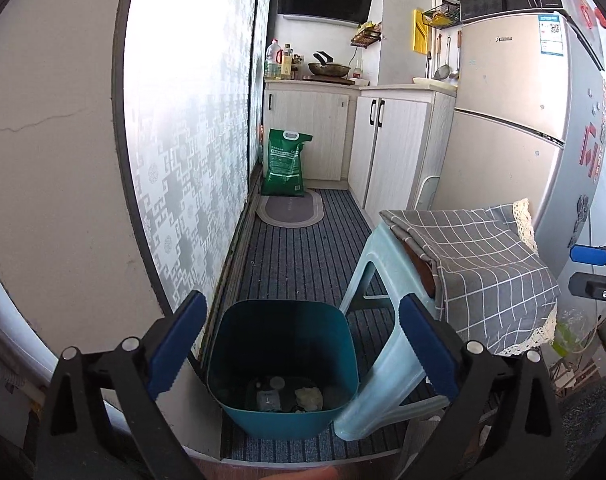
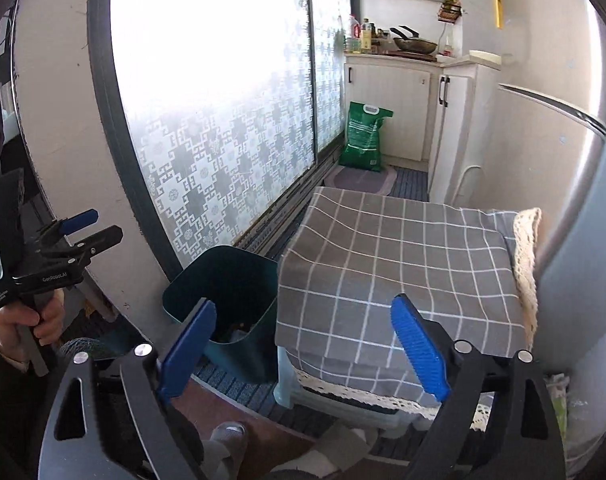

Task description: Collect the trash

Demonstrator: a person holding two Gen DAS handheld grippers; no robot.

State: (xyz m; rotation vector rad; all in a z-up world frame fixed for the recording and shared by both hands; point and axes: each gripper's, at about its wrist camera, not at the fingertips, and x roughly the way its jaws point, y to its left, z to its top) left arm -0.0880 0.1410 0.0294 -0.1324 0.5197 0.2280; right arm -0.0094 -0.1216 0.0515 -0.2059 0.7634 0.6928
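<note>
Below, square teal plastic bin (image 1: 283, 364), crumpled paper (image 1: 309, 398) inside, checked cloth (image 2: 403, 272)

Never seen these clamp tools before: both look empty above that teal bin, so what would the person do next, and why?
Probably look around for more trash. Both the left gripper and right gripper are open and empty, and the teal bin already holds scraps.

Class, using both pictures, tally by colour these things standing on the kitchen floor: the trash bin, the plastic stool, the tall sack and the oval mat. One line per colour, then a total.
Teal: 1, the trash bin
Pale green: 1, the plastic stool
Green: 1, the sack
Grey: 1, the oval mat
Total: 4
</note>
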